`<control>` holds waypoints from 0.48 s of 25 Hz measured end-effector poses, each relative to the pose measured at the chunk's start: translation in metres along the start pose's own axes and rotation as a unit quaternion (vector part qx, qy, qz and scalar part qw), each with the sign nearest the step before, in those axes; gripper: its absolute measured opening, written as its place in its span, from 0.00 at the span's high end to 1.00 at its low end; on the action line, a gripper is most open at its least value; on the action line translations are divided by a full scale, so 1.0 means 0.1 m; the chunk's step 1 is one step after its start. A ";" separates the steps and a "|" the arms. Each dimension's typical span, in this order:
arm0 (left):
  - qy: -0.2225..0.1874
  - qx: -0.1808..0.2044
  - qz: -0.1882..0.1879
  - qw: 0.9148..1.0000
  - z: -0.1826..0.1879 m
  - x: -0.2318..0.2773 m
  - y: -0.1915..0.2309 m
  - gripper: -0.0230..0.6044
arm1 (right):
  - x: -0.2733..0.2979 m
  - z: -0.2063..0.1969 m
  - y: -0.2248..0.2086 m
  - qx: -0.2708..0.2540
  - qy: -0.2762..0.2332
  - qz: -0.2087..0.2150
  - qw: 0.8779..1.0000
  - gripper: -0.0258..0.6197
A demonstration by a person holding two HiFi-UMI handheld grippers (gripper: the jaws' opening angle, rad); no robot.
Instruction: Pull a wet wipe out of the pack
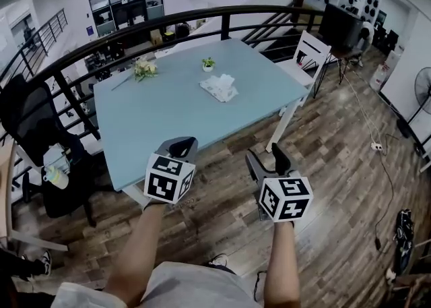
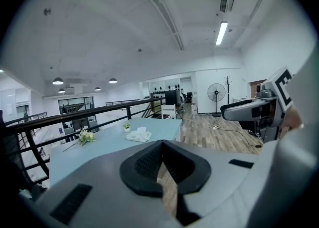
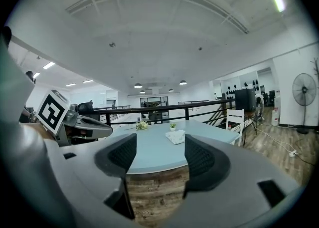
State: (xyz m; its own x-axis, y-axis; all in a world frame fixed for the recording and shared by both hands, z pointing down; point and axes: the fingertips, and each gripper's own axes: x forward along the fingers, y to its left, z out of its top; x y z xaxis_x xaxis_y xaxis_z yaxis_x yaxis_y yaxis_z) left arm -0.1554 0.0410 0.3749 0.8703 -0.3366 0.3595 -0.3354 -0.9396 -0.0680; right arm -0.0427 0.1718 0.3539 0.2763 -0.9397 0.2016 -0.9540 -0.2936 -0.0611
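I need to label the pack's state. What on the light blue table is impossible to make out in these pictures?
- White wet wipe pack: flap open or shut, any wipe sticking out; too small and distant in all three views.
- Small potted plant and pale flower bunch: details too small, every view.
- Light blue table, near edge: left gripper view, hidden behind the shut left gripper.

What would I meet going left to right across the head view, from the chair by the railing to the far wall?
black office chair → flowers → wet wipe pack → white chair → standing fan. The small potted plant overlaps the pack's span, so it is left out.
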 end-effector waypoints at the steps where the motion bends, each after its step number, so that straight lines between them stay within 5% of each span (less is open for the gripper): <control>1: 0.000 -0.003 0.003 1.000 0.00 0.03 -0.03 0.97 | 0.01 0.00 -0.05 -0.002 0.001 0.003 1.000 0.52; 12: 0.004 -0.010 0.022 1.000 0.07 0.24 -0.21 0.97 | 0.08 -0.01 -0.30 -0.005 0.004 0.034 0.999 0.48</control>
State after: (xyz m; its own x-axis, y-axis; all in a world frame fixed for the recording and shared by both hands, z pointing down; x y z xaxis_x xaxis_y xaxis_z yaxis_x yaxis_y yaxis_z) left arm -0.1248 0.0525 0.3786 0.8514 -0.3769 0.3648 -0.3807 -0.9224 -0.0646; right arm -0.0115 0.1731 0.3589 0.2104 -0.9559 0.2047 -0.9716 -0.2276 -0.0644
